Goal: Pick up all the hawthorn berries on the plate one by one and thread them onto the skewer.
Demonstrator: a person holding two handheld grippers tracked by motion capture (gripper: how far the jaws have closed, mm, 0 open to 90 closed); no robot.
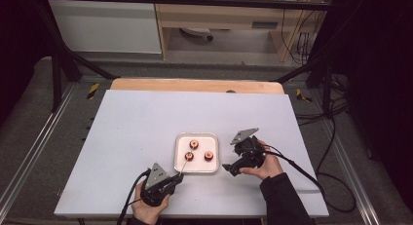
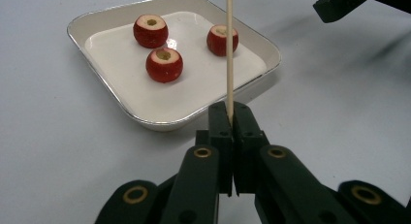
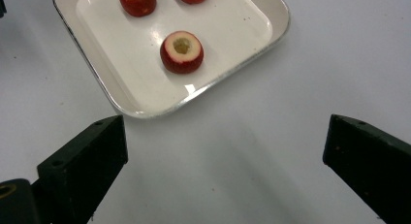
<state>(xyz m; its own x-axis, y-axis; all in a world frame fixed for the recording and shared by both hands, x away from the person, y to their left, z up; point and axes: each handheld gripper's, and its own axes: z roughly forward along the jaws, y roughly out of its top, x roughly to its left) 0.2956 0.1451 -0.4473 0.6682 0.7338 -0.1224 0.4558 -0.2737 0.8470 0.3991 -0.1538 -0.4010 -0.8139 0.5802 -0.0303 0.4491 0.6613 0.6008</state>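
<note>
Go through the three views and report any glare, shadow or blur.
High view: evenly lit white table, dark surroundings, fruit pieces small and soft. Left gripper view: sharp skewer clamped in the left hand-held gripper, other gripper's shadow smeared on the table at upper right. Right gripper view: glare patches on the tray, open right hand-held gripper slightly soft.

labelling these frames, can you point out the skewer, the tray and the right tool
skewer [image 2: 229, 54], left gripper view, mid-shaft above the shut left tool.
tray [image 2: 121, 110], left gripper view, near-left rim.
right tool [image 3: 225, 151], right gripper view, midway between its two spread black jaws.
</note>
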